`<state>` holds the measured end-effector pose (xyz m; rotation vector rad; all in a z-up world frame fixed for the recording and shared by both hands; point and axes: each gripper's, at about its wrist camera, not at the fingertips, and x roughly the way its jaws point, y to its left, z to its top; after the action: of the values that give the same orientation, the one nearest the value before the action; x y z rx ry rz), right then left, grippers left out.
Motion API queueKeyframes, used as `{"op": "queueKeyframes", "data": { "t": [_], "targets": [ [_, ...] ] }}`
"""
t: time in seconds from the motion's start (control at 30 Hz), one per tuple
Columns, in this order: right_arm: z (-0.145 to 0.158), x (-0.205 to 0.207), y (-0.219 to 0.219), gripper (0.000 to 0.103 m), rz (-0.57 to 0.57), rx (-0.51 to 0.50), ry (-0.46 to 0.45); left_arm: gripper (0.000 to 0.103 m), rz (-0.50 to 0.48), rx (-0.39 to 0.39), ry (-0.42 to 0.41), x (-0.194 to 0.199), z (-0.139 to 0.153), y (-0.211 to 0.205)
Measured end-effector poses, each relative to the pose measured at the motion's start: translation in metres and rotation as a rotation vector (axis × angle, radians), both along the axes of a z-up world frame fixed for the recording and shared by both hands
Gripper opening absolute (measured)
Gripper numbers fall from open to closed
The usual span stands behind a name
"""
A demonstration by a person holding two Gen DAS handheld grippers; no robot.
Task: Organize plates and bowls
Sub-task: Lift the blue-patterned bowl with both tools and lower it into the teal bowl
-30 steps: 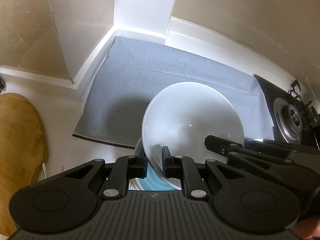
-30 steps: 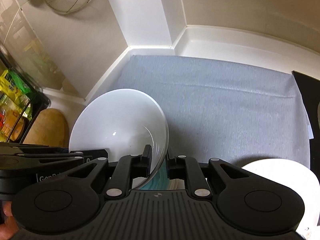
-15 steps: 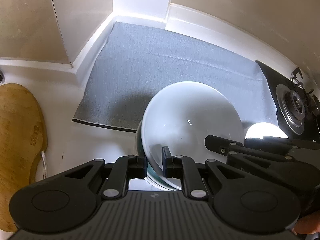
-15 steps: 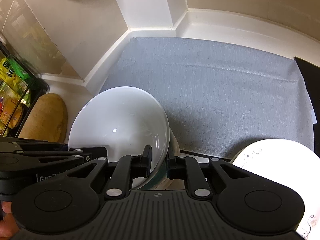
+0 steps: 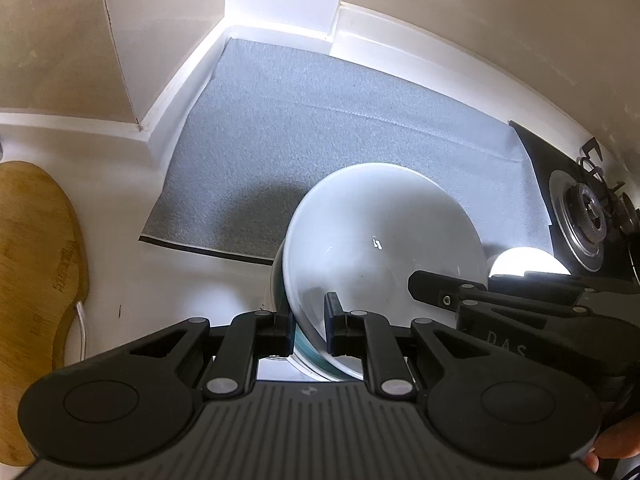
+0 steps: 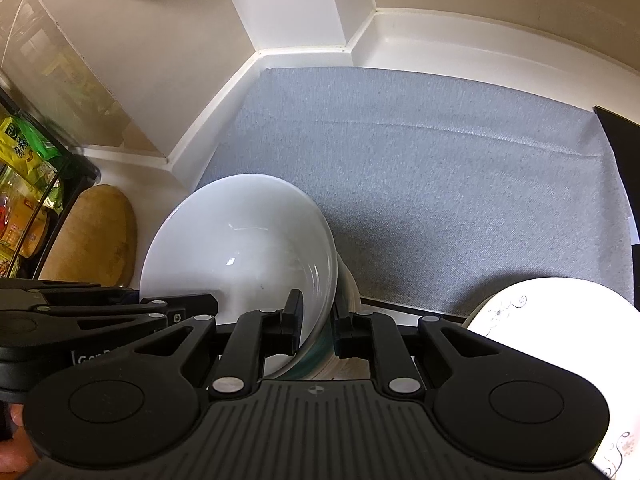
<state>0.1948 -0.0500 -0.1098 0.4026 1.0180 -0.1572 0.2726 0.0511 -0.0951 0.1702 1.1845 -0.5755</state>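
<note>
A stack of nested bowls, a large white bowl on top with teal-banded bowls under it, is held between both grippers. My left gripper is shut on the stack's left rim. My right gripper is shut on its right rim; the white bowl fills the left of that view. The stack hangs over the front edge of the grey mat. A white plate with a dark floral pattern lies at the lower right and shows as a bright patch in the left wrist view.
A wooden cutting board lies left on the white counter. A gas burner on a black hob sits right of the mat. White walls close the back corner. A rack with packets stands far left.
Both grippers, still holding the bowl stack, pulled back a little and then tilted; the patterned plate came into view at the lower right.
</note>
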Motion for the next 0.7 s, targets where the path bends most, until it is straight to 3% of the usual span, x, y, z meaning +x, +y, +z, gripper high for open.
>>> {"op": "queueKeyframes", "data": {
  "t": [0.5,0.7],
  "targets": [
    [0.000,0.004,-0.005,0.019,0.023,0.038,0.030,0.017,0.009,0.000,0.059,0.010,0.000,0.000],
    [0.002,0.008,-0.003,0.027,0.021,0.038,0.037,0.025,0.014,-0.013,0.094,0.014,0.001,0.000]
  ]
}}
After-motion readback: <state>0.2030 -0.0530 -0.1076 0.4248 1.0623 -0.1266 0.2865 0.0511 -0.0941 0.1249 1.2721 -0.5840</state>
